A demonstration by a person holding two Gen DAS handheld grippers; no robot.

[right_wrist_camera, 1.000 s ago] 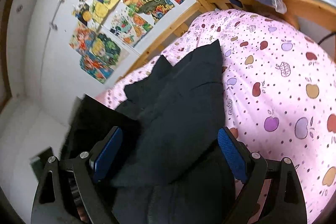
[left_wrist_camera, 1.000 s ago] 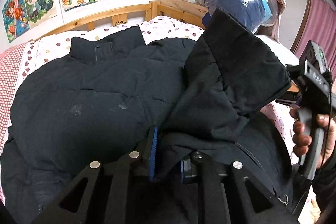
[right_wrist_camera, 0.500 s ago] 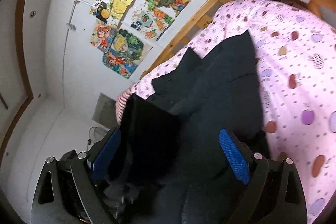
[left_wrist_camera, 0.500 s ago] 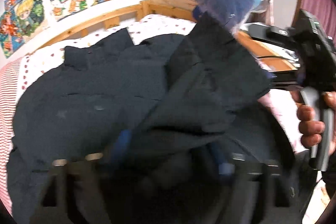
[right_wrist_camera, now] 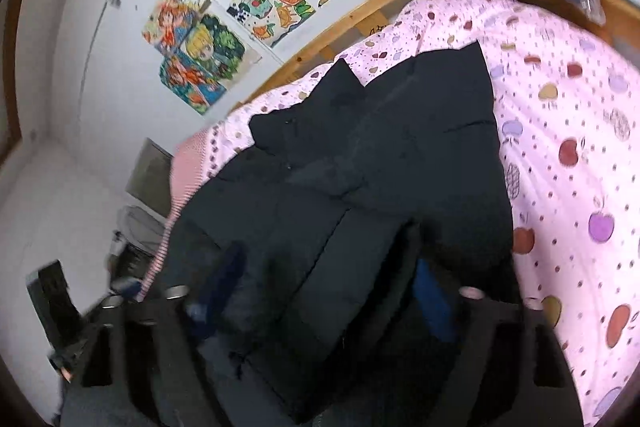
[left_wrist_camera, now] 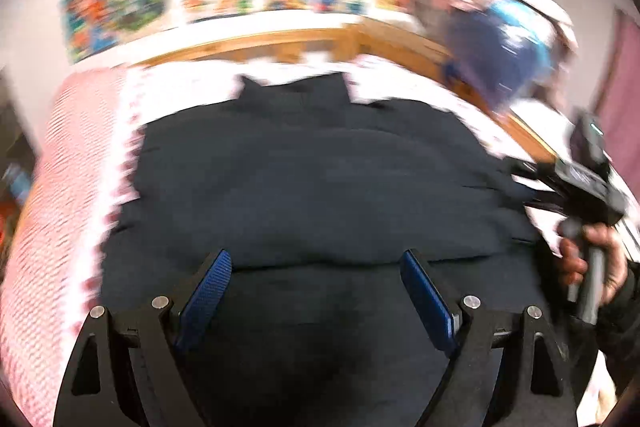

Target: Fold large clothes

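The left gripper [left_wrist_camera: 316, 285], low in its frame, is spread wide and empty above the coat [left_wrist_camera: 312, 187]. The right gripper [right_wrist_camera: 328, 291] is blurred, apparently parted, with coat cloth lying between its pads; whether it grips cannot be told. The coat lies mid-frame across the bed [right_wrist_camera: 560, 131]. It looks padded, soft and bulky, so hem or side edges seem the best holds.

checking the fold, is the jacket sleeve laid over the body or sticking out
Folded in: the sleeve lies across the black jacket; none sticks out.
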